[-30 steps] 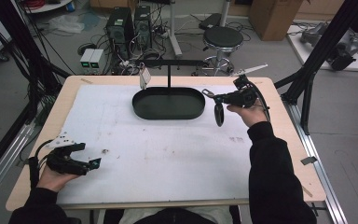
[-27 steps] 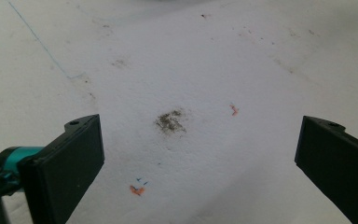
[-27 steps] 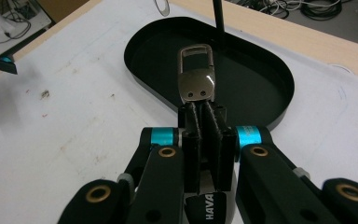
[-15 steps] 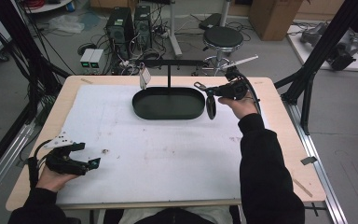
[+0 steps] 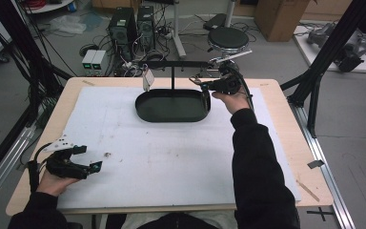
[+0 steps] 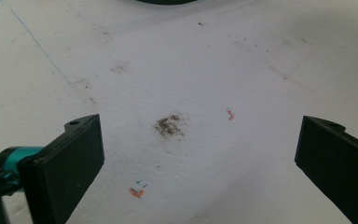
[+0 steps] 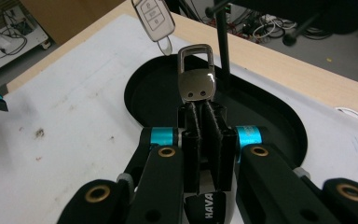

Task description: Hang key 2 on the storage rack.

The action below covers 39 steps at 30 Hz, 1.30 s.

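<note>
Right gripper (image 7: 204, 109) held level above tray (image 7: 279, 121), pinching metal tag (image 7: 196, 84); tag's lower end hidden. Left gripper (image 6: 198, 156) spread, resting low.

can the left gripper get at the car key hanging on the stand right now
Probably not without a long move: the left gripper sits open at the near table corner, the car key hangs far across on the stand, nothing between.

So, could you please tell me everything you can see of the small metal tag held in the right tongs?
The small silvery metal tag is a flat, shiny plate with a rectangular loop at its top and two small holes lower down. It stands upright, its lower end pinched between the closed pads of the right tongs, nothing else touching it. It is held above the black oval tray, just below the hanging grey car key fob and beside the stand's black post.
</note>
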{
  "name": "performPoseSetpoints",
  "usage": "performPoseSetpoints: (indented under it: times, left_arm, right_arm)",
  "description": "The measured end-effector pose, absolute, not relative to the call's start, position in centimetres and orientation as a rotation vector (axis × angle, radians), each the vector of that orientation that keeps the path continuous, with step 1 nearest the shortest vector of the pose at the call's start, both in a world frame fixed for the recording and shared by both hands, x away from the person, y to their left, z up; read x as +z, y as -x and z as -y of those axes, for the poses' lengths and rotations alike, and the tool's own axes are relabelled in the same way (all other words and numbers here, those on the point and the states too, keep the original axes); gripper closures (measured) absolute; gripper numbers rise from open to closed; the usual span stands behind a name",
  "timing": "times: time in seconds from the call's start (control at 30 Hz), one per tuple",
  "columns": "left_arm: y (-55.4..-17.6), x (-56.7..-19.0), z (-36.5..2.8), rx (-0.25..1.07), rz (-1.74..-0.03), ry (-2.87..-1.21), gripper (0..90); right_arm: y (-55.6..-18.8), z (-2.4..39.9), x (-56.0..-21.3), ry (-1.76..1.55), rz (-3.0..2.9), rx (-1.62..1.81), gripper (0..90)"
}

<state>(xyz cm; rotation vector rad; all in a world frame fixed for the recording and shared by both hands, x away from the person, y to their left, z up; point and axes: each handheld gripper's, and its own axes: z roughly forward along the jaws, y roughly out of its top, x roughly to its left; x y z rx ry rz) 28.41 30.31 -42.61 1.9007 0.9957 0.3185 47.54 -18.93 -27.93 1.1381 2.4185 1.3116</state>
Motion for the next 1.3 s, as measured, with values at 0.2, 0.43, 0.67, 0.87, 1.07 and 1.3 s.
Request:
performPoseSetpoints:
  times: [0.2,0.43,0.67,0.87,1.07,1.3]
  left_arm:
    - [-28.2,-42.5,-30.5,0.321,-0.996,-1.89,1.7]
    - [-28.2,-42.7,-31.0,0.314,-1.001,-1.875,1.7]
    - [-28.1,-42.7,-31.1,0.319,-1.007,-1.868,1.7]
    - [-28.2,-42.8,-31.0,0.306,-1.003,-1.879,1.7]
    - [-28.2,-42.8,-31.0,0.297,-0.994,-1.872,1.7]
    - [-28.2,-42.7,-31.0,0.285,-0.987,-1.858,1.7]
  right_arm:
    - [-48.3,17.4,-27.6,-1.124,-2.404,1.291,85.4]
    - [-49.3,16.4,-27.4,-1.137,-2.365,1.285,85.4]
    - [-50.3,16.4,-27.8,-1.182,-2.33,1.306,85.4]
    - [-50.6,16.1,-28.3,-1.192,-2.283,1.328,85.4]
    - [-50.7,15.3,-28.7,-1.185,-2.292,1.31,85.3]
    - [-50.8,14.8,-29.4,-1.183,-2.284,1.301,85.0]
